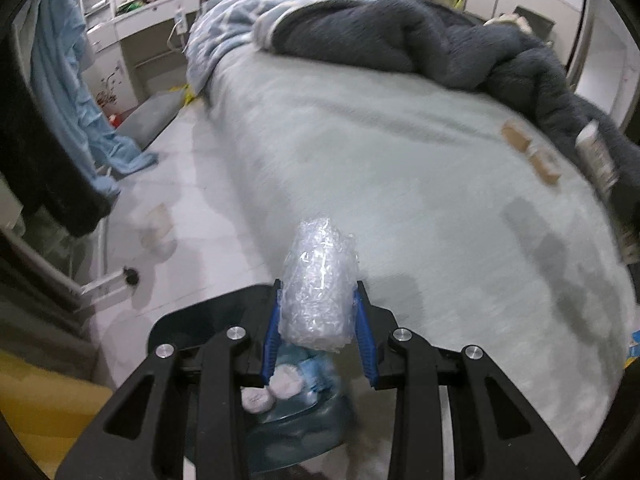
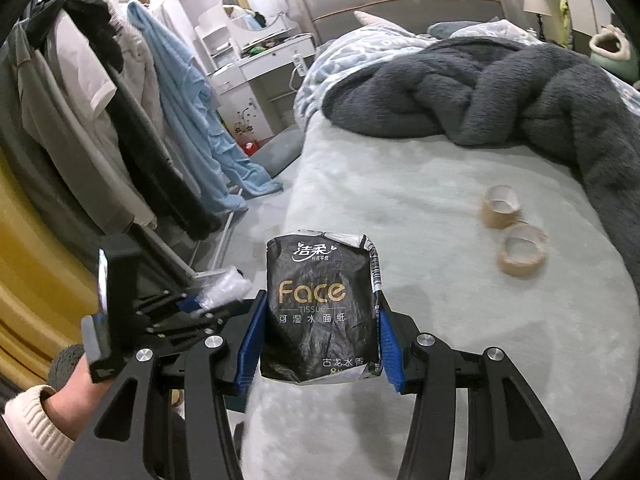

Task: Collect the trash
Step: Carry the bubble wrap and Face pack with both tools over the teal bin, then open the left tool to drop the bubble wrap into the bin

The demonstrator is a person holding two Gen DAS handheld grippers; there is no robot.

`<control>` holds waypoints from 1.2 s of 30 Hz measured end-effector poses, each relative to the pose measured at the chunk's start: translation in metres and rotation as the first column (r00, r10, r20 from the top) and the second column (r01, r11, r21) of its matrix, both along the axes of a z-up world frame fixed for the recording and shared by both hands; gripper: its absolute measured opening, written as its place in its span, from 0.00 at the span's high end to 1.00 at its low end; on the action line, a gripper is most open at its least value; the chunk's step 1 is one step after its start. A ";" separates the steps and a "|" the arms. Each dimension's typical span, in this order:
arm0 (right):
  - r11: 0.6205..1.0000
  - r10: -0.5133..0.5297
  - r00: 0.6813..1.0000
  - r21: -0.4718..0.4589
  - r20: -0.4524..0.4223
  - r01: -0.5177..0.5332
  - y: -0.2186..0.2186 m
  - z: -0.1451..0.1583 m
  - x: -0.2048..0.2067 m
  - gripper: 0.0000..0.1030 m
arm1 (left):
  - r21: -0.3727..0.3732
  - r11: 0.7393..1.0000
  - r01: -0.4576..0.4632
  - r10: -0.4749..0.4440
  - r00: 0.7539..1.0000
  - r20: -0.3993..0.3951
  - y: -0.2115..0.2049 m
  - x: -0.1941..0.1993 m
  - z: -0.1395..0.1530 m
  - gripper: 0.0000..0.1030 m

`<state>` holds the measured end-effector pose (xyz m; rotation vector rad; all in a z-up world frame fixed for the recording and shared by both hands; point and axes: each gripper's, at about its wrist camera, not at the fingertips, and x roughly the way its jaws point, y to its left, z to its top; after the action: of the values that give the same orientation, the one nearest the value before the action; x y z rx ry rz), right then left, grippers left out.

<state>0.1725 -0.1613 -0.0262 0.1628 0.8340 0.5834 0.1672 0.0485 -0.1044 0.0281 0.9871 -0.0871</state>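
Observation:
My left gripper (image 1: 319, 286) is shut on a wad of clear bubble wrap (image 1: 320, 256) that sticks out past the blue pads. Right under it is a blue bin (image 1: 320, 420) with white tissue wads (image 1: 286, 384) inside. My right gripper (image 2: 322, 302) is shut on a crumpled black "Face" tissue packet (image 2: 316, 272), held over the near edge of the bed (image 2: 440, 340). In the right wrist view the left gripper (image 2: 192, 302) shows at the left with the clear plastic (image 2: 224, 286) in it. Two brown tape rolls (image 2: 500, 210) (image 2: 522, 254) lie on the bed.
A dark fuzzy blanket (image 2: 500, 92) and a blue patterned quilt (image 1: 240, 28) are heaped at the far end of the bed. Clothes hang on a rack (image 2: 120, 100) to the left, across a narrow strip of floor (image 1: 180, 200). A tube (image 1: 596, 156) lies by the blanket.

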 end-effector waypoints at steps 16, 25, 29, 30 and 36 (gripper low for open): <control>0.984 0.177 0.984 -0.029 -0.017 -0.178 0.101 -0.014 0.001 0.50 | 0.023 0.993 -0.120 0.122 0.962 -0.244 0.081 -0.011 -0.057 0.65; 0.964 0.248 0.966 -0.078 -0.073 -0.254 0.143 -0.042 0.008 0.50 | -0.062 0.975 -0.213 0.171 0.899 -0.404 0.121 -0.024 -0.082 0.51; 0.951 0.278 0.956 -0.112 -0.090 -0.287 0.164 -0.052 0.010 0.50 | -0.051 0.980 -0.193 0.161 0.915 -0.369 0.125 -0.028 -0.068 0.37; 0.948 0.284 0.954 -0.120 -0.095 -0.294 0.169 -0.054 0.010 0.50 | -0.059 0.979 -0.194 0.161 0.922 -0.353 0.127 -0.030 -0.062 0.33; 0.921 0.324 0.937 -0.182 -0.132 -0.344 0.199 -0.076 0.006 0.50 | -0.098 0.974 -0.206 0.174 0.948 -0.267 0.143 -0.035 -0.033 0.20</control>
<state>0.1787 0.0373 -0.1022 -0.1427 1.0224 0.8113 0.1321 0.1916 -0.1374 -0.1979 1.2378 0.0269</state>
